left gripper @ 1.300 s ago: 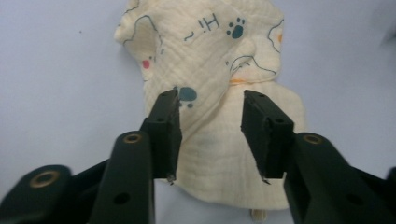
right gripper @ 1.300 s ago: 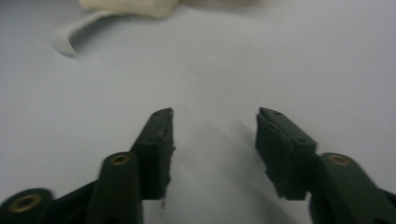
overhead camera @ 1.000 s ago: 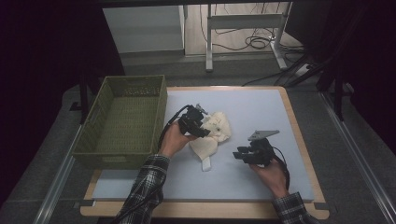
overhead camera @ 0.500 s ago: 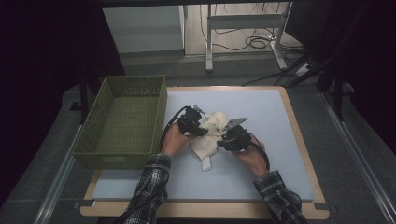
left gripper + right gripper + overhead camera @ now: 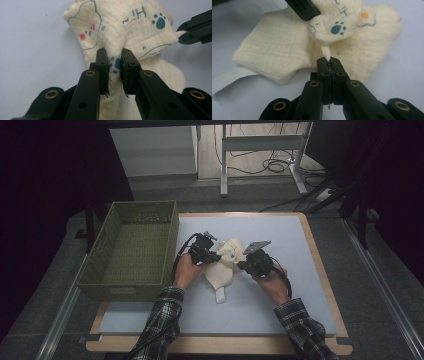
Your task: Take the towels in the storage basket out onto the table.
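Note:
A cream muslin cloth [image 5: 223, 265] printed with blue paw marks and a cartoon face lies crumpled on the pale blue mat [image 5: 280, 245]. My left gripper [image 5: 214, 256] has just closed its jaws on a bunched fold of the cloth [image 5: 130, 27]; the fabric fills the gap between the pads in the left gripper view [image 5: 115, 65]. At the cloth's right side, my right gripper [image 5: 242, 264] has also just closed and is shut on a thin corner of the cloth [image 5: 287, 50], pinched at the fingertips [image 5: 329, 61]. The right gripper's jaws show at the far right of the left gripper view [image 5: 183, 35].
A green woven basket [image 5: 107, 265] stands at the left, against the mat's edge. The mat rests on a wooden-rimmed table [image 5: 327, 285]. Beyond the table are a grey floor, metal table legs [image 5: 223, 170] and cables.
My right gripper has come in from the right side of the mat to the cloth and shut on its corner. My left gripper's jaws have closed in on the fold.

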`<control>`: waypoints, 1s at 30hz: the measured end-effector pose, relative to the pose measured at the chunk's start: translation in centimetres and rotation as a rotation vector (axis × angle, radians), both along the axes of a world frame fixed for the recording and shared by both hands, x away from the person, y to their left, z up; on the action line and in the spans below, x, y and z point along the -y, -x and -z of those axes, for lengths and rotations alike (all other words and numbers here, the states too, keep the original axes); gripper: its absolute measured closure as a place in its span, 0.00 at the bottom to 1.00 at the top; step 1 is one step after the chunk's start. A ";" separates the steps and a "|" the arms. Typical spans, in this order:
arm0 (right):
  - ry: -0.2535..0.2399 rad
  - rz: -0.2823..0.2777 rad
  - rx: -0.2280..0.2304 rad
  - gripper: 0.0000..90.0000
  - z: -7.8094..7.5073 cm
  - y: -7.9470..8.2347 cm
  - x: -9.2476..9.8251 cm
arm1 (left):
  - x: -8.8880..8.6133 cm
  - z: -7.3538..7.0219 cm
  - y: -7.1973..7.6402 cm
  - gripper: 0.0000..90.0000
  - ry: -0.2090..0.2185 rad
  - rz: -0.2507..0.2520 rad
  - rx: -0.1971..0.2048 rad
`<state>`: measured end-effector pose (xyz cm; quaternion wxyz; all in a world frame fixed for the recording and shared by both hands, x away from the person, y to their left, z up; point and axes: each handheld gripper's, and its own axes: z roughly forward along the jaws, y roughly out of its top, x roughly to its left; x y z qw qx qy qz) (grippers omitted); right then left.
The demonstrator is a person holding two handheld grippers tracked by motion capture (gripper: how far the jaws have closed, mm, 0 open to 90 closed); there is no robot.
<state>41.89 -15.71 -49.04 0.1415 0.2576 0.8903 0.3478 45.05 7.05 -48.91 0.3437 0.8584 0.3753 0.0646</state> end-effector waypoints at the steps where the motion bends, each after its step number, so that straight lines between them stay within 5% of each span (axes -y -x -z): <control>1: -0.003 0.001 0.005 0.97 -0.5 0.1 0.4 | 0.0 -0.3 0.1 0.86 0.008 0.001 0.003; 14: -0.025 0.112 0.069 0.98 -5.0 0.4 6.9 | -2.5 -3.3 0.7 0.95 0.011 -0.070 0.060; 21: -0.057 0.185 0.099 0.98 -8.7 -1.8 9.7 | -3.5 -5.4 -0.5 0.95 0.007 -0.149 0.107; 22: -0.054 0.195 0.106 0.97 -9.2 -2.4 9.9 | -3.7 -5.6 -1.3 0.95 0.003 -0.190 0.106; 24: -0.053 0.209 0.114 0.97 -9.7 -3.0 10.0 | -3.6 -5.4 -1.8 0.87 -0.024 -0.223 0.104; 25: -0.047 0.230 0.121 0.97 -10.0 -3.7 10.1 | -3.6 -4.9 -2.5 0.87 -0.062 -0.284 0.088; 26: -0.040 0.266 0.104 0.91 -10.1 -4.9 10.3 | -3.6 -4.5 -2.7 0.74 -0.069 -0.294 0.074; 30: -0.050 0.282 0.071 0.88 -9.5 -5.6 10.4 | -2.9 -3.4 -2.3 0.68 -0.052 -0.281 0.069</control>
